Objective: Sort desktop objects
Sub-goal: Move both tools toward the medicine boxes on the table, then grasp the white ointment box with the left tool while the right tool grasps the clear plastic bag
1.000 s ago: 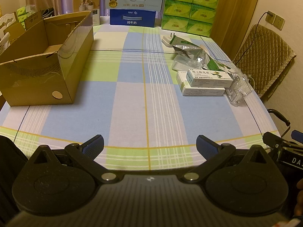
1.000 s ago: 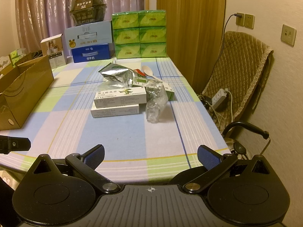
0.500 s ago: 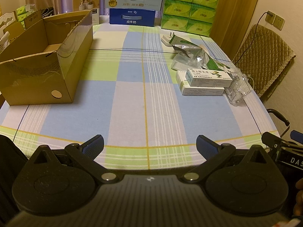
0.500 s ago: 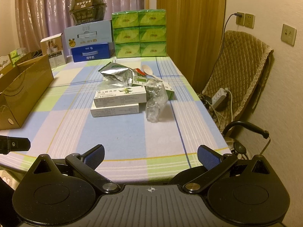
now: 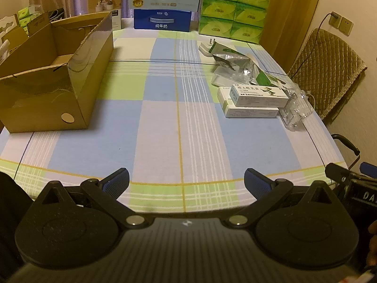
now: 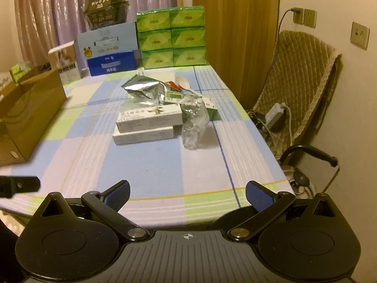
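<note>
Nothing much has moved since a second ago: we hold both tools low at the near table edge, left gripper [image 5: 186,180] and right gripper [image 6: 187,193] each spread wide and empty. Sorting looks unstarted. Two stacked medicine boxes [image 6: 149,118], foil pouch [image 6: 143,89] and crumpled plastic wrap [image 6: 195,123] cluster far from the open cardboard box [image 5: 54,80]. Next, we judge, our right gripper reaches the top box.

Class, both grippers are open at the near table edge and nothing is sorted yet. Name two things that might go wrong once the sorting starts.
1. The upper medicine box lies on the lower medicine box; grabbing one may drag or tip the other.
2. The crumpled clear plastic leans against those boxes, near the table's right edge; a careless push by the right hand-held gripper could slide it off.
</note>
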{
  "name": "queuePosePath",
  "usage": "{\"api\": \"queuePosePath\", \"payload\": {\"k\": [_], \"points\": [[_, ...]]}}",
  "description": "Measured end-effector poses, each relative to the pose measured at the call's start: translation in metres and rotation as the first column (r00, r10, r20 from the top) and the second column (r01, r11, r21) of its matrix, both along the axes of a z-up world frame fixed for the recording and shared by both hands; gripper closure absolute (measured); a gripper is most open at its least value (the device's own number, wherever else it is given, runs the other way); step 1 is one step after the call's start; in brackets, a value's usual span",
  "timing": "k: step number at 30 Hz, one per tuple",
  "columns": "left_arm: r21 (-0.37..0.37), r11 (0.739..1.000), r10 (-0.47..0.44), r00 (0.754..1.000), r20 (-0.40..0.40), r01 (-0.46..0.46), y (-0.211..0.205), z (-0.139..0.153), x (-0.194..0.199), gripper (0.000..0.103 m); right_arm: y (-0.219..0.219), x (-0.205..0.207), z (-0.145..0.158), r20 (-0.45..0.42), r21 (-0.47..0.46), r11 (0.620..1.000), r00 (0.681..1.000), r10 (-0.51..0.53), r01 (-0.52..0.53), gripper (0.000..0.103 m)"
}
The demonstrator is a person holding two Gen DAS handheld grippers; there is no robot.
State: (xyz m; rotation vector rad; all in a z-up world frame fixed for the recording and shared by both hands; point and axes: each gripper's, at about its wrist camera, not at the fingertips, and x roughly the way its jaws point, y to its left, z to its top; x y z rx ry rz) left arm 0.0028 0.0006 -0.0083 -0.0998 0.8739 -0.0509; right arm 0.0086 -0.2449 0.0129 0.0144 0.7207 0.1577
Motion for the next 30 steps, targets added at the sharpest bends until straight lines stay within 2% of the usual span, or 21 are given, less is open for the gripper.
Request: {"api": "queuePosePath", "payload": {"k": [2, 9, 11, 13, 15, 17, 22, 30], "points": [[0.004, 1.0, -0.007, 1.0, 0.002, 0.007, 0.001, 0.0, 0.003, 0.001, -0.002, 0.003, 0.007, 0.019, 0.015, 1.0, 1.0, 0.016, -0.016, 0.002], [0.011, 0.998, -0.069, 0.997, 0.031, 0.069, 0.0, 0.006, 0.025, 0.001, -0.004, 0.022, 0.033, 0.112, -0.061, 0.994, 0.989, 0.097, -0.091, 0.002], [0.025, 0.994, -0.109, 0.993, 0.041, 0.108, -0.004, 0.008, 0.035, 0.001, -0.009, 0.035, 0.036, 0.087, -0.055, 0.992, 0.989, 0.12, -0.115, 0.002], [0.056, 0.986, -0.16, 0.986, 0.052, 0.158, -0.011, 0.011, 0.046, 0.001, -0.018, 0.047, 0.041, 0.062, -0.009, 0.993, 0.992, 0.114, -0.114, 0.002], [0.094, 0.972, -0.222, 0.973, 0.062, 0.216, -0.02, 0.014, 0.059, 0.001, -0.028, 0.061, 0.046, 0.04, 0.024, 0.995, 0.994, 0.1, -0.101, 0.002], [0.118, 0.956, -0.279, 0.958, 0.071, 0.27, -0.027, 0.016, 0.072, 0.001, -0.034, 0.074, 0.052, 0.029, 0.004, 0.996, 0.996, 0.085, -0.085, 0.002], [0.107, 0.92, -0.388, 0.918, 0.088, 0.378, -0.041, 0.017, 0.103, 0.001, -0.042, 0.094, 0.057, 0.047, -0.041, 0.995, 0.995, 0.092, -0.09, 0.002], [0.181, 0.836, -0.539, 0.836, 0.103, 0.517, -0.07, 0.007, 0.144, 0.001, -0.036, 0.132, 0.026, -0.046, -0.051, 0.982, 0.983, 0.177, -0.18, 0.002]]}}
